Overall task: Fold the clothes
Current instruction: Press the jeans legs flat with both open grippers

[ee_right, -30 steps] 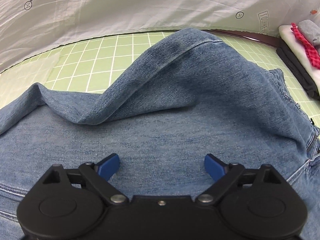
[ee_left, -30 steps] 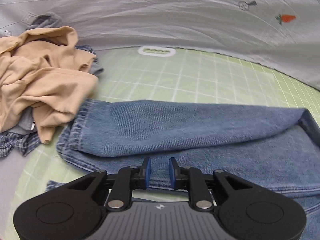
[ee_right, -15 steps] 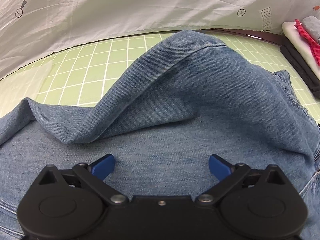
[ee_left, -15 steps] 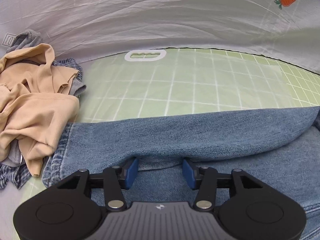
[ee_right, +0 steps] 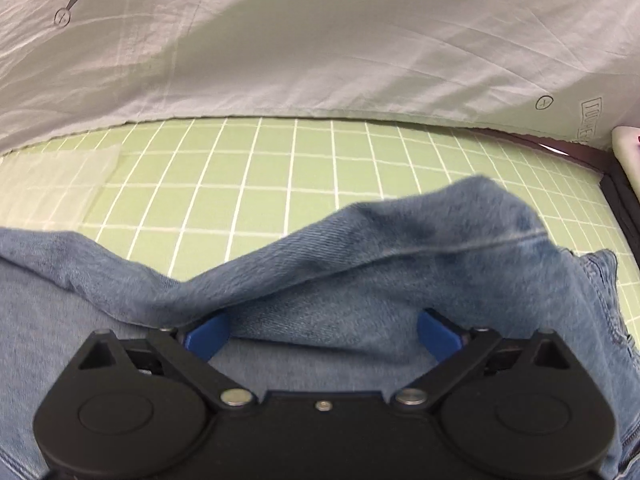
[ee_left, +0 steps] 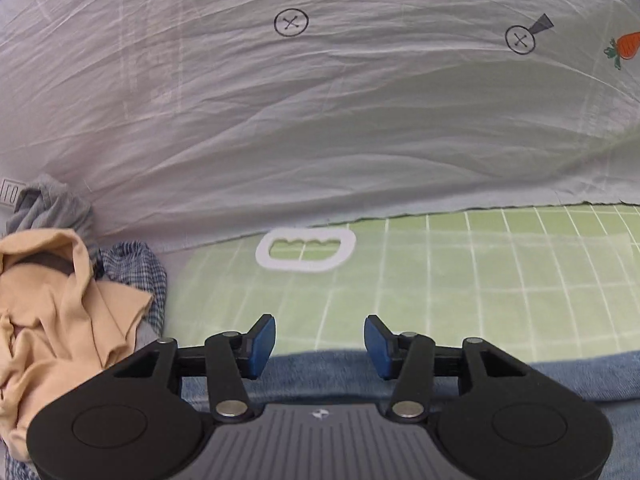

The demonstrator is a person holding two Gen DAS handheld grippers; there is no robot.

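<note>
Blue denim jeans (ee_right: pixel 380 272) lie on the green grid mat (ee_right: pixel 280 160), with a raised fold of denim across the middle of the right wrist view. My right gripper (ee_right: pixel 324 332) is open and empty, its blue pads just above the denim, in front of the raised fold. In the left wrist view only a strip of the jeans (ee_left: pixel 560 376) shows along the bottom. My left gripper (ee_left: pixel 319 346) is open and empty above the jeans' far edge, facing the mat (ee_left: pixel 460 288).
A pile of tan, plaid and grey clothes (ee_left: pixel 60 312) lies at the left. A white handle cut-out (ee_left: pixel 306 250) marks the mat's far edge. A grey printed sheet (ee_left: pixel 320 120) hangs behind. Folded items (ee_right: pixel 628 168) sit at the far right.
My left gripper has opened wide and tilted up, so the jeans have dropped to the bottom of its view. My right gripper has stayed open and moved forward to the raised fold.
</note>
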